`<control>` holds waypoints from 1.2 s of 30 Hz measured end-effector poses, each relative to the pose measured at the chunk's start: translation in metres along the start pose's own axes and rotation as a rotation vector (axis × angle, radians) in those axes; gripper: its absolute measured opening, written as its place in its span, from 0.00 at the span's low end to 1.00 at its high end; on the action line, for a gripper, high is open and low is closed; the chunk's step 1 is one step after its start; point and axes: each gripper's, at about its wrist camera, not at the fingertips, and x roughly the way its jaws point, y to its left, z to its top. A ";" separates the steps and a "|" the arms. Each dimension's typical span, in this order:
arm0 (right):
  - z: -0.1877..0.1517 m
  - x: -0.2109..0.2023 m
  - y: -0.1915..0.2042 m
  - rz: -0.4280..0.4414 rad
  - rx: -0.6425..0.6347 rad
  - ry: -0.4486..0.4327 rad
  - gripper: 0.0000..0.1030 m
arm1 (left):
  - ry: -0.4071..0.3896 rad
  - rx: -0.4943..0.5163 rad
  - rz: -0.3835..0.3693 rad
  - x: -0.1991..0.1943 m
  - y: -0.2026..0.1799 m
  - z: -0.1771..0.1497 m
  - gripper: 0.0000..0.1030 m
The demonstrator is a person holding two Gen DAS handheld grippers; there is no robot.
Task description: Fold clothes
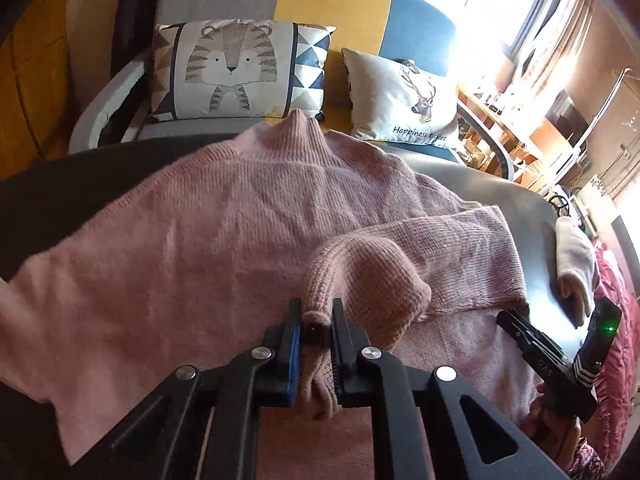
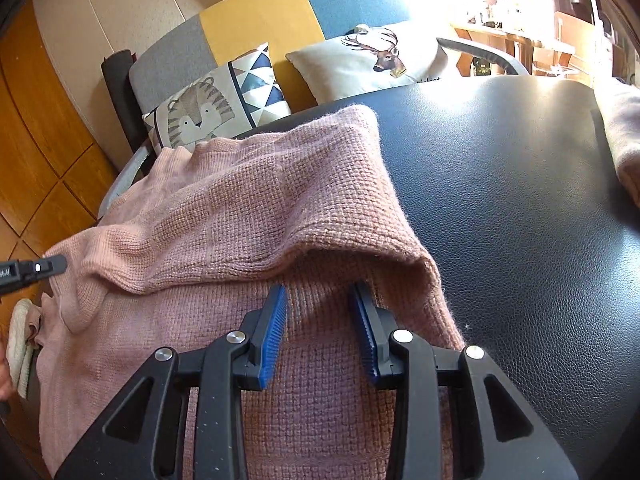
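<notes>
My left gripper point(image 1: 316, 316) is pinched shut on the cuff of the fuzzy pink knitted sweater point(image 1: 224, 216), which lies spread on the black leather table point(image 2: 520, 184). The sleeve runs from the cuff toward the sweater's body ahead, so the fold goes that way. My right gripper point(image 2: 320, 296) hovers half-open over the sweater's right edge, gripping nothing.

**Strong window light, blown-out upper right**

Daylight pours in from the window point(image 1: 500, 4) at upper right in the left wrist view, burning it to pure white and washing out the shelves beside it. In the right wrist view the same glare bleaches the top right corner and lays a broad sheen on the black bench point(image 2: 520, 168). Left sides are dimmer and warmer. Both views bow heavily at the edges (fisheye), with dark corners. Focus is soft in the left view and crisper in the right, where the knit texture shows clearly.
</notes>
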 end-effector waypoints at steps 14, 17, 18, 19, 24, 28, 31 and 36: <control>-0.001 0.000 -0.001 0.007 0.008 -0.002 0.35 | 0.134 0.077 0.116 0.037 0.030 0.015 0.13; -0.001 0.000 -0.003 0.015 0.014 -0.003 0.35 | 0.133 -0.032 0.037 0.039 0.043 0.006 0.17; -0.001 0.000 -0.003 0.016 0.015 -0.003 0.35 | 0.125 -0.089 0.002 0.036 0.051 0.003 0.18; 0.000 0.000 -0.003 0.017 0.016 -0.003 0.35 | 0.116 -0.146 -0.033 0.034 0.060 0.000 0.18; 0.000 0.001 -0.003 0.018 0.018 -0.003 0.35 | 0.057 -0.358 -0.180 0.015 0.099 -0.020 0.18; 0.001 0.002 -0.003 0.019 0.019 -0.003 0.35 | 0.107 -0.306 -0.218 0.018 0.091 -0.026 0.18; 0.000 0.002 -0.004 0.025 0.024 -0.003 0.35 | 0.114 -0.281 -0.222 0.022 0.083 -0.025 0.18; 0.000 0.001 -0.005 0.029 0.029 -0.004 0.35 | 0.111 -0.330 -0.374 0.021 0.082 -0.027 0.18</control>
